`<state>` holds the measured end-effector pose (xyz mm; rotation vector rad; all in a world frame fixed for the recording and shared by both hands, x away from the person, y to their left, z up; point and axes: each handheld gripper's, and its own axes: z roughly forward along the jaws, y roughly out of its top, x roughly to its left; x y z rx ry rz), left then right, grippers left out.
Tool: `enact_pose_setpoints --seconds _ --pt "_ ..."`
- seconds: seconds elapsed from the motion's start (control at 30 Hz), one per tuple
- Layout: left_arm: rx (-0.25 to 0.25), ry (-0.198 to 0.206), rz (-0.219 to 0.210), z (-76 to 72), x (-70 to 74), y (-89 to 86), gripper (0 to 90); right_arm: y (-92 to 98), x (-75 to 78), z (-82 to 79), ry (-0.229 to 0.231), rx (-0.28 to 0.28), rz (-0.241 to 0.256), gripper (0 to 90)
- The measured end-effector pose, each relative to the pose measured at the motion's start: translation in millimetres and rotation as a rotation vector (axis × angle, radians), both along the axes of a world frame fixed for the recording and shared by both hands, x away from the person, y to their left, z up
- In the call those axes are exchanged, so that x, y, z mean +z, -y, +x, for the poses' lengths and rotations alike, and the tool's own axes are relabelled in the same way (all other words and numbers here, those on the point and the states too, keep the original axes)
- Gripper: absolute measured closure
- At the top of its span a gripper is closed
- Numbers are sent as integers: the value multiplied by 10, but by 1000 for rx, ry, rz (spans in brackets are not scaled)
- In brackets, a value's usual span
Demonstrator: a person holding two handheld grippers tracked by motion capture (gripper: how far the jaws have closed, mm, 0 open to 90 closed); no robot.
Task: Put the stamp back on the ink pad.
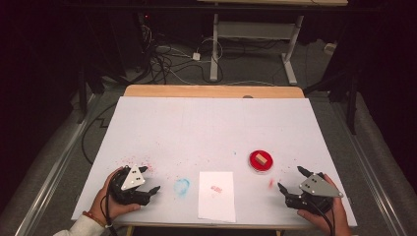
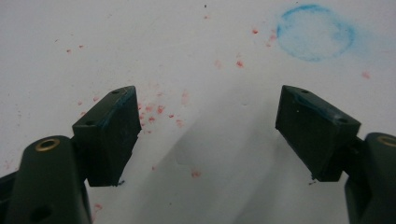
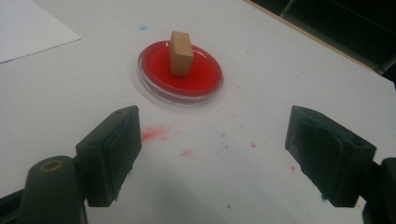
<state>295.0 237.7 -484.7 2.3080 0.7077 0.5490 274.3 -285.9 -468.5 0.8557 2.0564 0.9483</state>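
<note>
Far left, at about 7 o'clock on the white table [image 1: 211,123]: left gripper [image 1: 153,180], jaws spread wide and holding nothing, resting low near the front edge; probably parked there to stay clear of the work. Under it, red specks on the surface.

Just right of that, at 6 o'clock: a blue ring stain [image 1: 181,186], seen in the left gripper view toward 1 o'clock of the jaws [image 2: 314,32], likely a mark left by some inked or wet round base.

Next along, dead centre at the front edge: a white sheet of paper [image 1: 217,195] carrying a small red stamp mark [image 1: 216,189], laid square to the person, presumably for easy pressing from above.

Further right, around 4 o'clock: a red ink dish [image 1: 260,162] with a small wooden block [image 1: 261,159] standing upright in it, apparently a stamp left soaking face-down.

Far right, at 5 o'clock: right gripper [image 1: 291,179], jaws wide and empty, aimed at the dish; in its own view the block [image 3: 181,52] sits at 12 o'clock beyond the jaws, well apart. Judged: lined up for a reach and pinch on the block's sides.
</note>
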Motion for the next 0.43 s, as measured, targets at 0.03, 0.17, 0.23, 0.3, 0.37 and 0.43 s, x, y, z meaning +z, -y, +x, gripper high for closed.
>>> enact_pose_setpoints --seconds 0.03,0.17,0.23,0.3,0.37,0.43 --pt "0 0 0 1 1 0 212 5 -3 6 1 1 -1 190" --pt "1 0 -2 2 1 -2 212 2 1 11 1 -6 12 190" --pt "3 -1 -4 4 -3 -5 212 3 -3 18 0 -7 5 190" --pt "5 -1 -4 7 -3 -4 212 4 -11 23 -5 -11 3 190" --pt "5 -1 -7 8 1 -3 212 11 -9 22 -2 -11 3 190" --pt "5 0 -7 15 7 1 212 14 -3 23 2 -16 11 190"
